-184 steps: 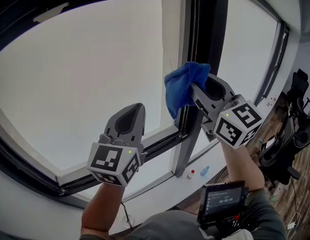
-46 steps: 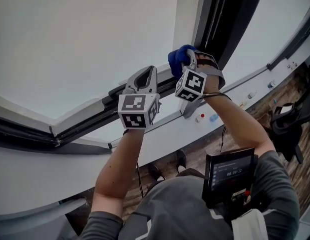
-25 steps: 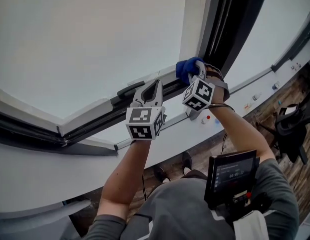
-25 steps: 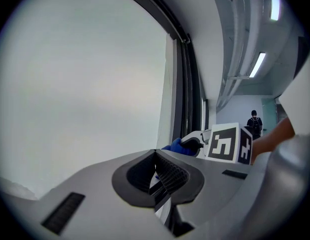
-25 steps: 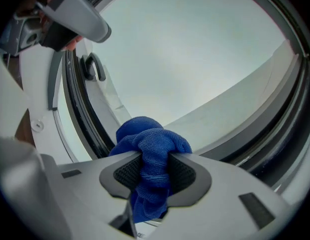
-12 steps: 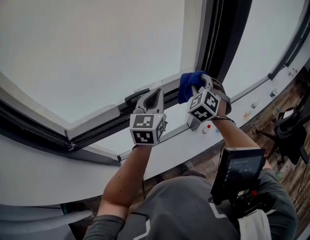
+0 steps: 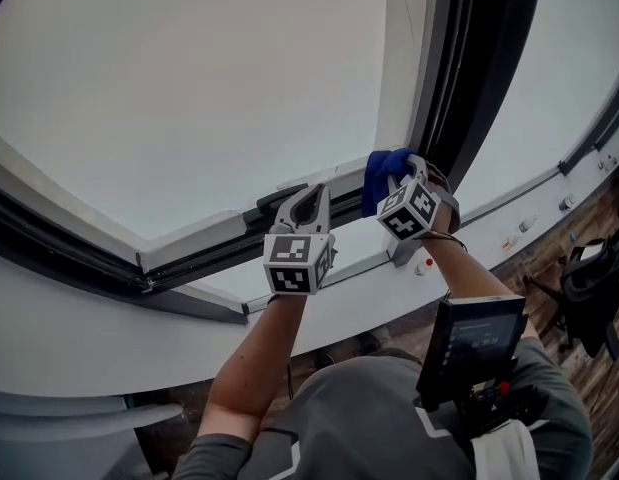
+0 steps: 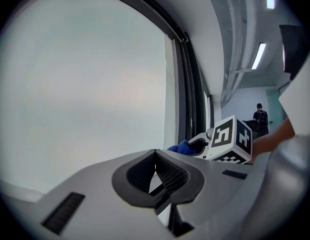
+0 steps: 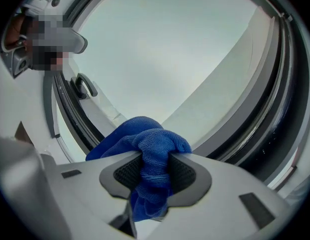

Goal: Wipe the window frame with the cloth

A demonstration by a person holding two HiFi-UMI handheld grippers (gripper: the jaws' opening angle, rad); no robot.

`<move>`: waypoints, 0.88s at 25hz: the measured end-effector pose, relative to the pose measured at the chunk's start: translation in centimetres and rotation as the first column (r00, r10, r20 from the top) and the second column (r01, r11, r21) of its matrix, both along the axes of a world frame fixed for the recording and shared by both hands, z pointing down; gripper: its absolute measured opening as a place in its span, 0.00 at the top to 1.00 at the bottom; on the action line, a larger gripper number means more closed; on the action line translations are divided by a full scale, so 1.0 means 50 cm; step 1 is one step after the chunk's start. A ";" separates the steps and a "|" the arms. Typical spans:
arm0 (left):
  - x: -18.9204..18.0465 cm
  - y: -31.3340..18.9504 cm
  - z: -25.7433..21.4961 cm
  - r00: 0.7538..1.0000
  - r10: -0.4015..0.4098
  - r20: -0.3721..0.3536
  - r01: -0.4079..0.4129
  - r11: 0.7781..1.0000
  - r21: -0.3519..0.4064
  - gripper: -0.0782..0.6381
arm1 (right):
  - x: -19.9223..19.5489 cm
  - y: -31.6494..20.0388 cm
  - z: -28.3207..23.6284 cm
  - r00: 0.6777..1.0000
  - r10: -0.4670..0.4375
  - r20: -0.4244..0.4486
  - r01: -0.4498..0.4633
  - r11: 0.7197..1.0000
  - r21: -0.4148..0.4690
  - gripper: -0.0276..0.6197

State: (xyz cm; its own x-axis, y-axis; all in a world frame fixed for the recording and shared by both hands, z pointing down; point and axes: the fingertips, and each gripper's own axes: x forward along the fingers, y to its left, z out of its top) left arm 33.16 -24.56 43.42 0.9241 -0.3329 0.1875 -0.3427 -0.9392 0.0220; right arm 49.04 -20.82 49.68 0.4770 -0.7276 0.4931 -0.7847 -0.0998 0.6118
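Right gripper is clamping the bunched blue cloth, holding it at the right end of the window frame lower rail, beside the dark upright. Left gripper is hovering near it over the rail, jaws closed on nothing.

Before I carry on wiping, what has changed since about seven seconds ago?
The right claw brought the blue cloth from higher on the dark post down to its foot by the bottom rail. The left claw came down beside it. Unchanged: the cloth is pinched in the right claw, and the left claw is shut and empty.
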 end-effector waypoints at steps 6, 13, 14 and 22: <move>0.005 -0.029 0.041 0.998 -0.057 0.025 0.057 0.998 -0.018 0.88 | 0.004 -0.046 0.061 0.998 -0.036 0.042 0.037 0.999 -0.013 0.74; -0.037 -0.057 0.073 0.990 -0.130 0.056 0.131 0.991 -0.028 0.88 | -0.003 -0.085 0.091 0.995 -0.049 0.092 0.050 0.999 -0.003 0.74; -0.047 -0.062 0.076 0.988 -0.143 0.057 0.145 0.989 -0.031 0.88 | -0.010 -0.091 0.094 0.994 -0.056 0.096 0.056 0.998 -0.002 0.74; -0.132 -0.094 0.074 0.973 -0.225 0.052 0.227 0.973 -0.031 0.88 | -0.122 -0.152 0.094 0.982 -0.159 0.102 0.158 0.987 0.012 0.74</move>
State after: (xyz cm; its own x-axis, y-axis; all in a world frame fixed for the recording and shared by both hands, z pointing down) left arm 26.54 -29.26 47.10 0.8156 -0.5241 0.2455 -0.5474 -0.8362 0.0334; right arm 42.93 -28.40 54.39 0.3025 -0.7920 0.5303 -0.8494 0.0285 0.5270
